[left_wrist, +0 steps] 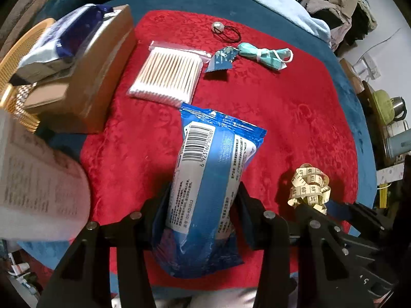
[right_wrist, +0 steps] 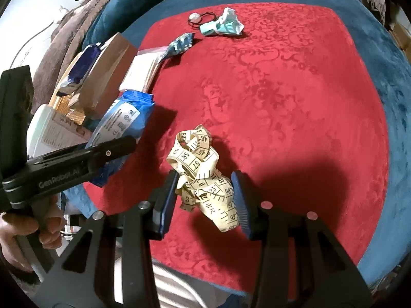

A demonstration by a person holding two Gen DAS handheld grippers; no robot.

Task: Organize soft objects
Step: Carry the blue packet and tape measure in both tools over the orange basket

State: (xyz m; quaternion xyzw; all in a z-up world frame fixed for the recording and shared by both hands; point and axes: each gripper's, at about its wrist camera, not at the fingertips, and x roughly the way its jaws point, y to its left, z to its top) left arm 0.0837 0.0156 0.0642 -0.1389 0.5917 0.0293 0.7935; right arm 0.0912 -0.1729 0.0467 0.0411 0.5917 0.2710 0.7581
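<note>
My left gripper [left_wrist: 203, 200] is shut on a blue and white wipes packet [left_wrist: 205, 169], whose barcode end points away from me over the red cloth [left_wrist: 295, 118]. In the right wrist view the same packet [right_wrist: 120, 118] shows at the left, in the black gripper that a hand holds. My right gripper [right_wrist: 205, 197] is shut on a bunched cream tape measure [right_wrist: 203, 177], held a little above the cloth with its shadow beneath. The tape measure [left_wrist: 309, 187] also appears at the lower right of the left wrist view.
A bag of cotton swabs [left_wrist: 167, 77], a small blue sachet [left_wrist: 221, 60], a teal face mask [left_wrist: 267, 55] and a pearl hair tie [left_wrist: 226, 32] lie on the cloth. A cardboard box [left_wrist: 102, 77] and a woven basket [left_wrist: 15, 59] with a tissue pack [left_wrist: 59, 46] stand left.
</note>
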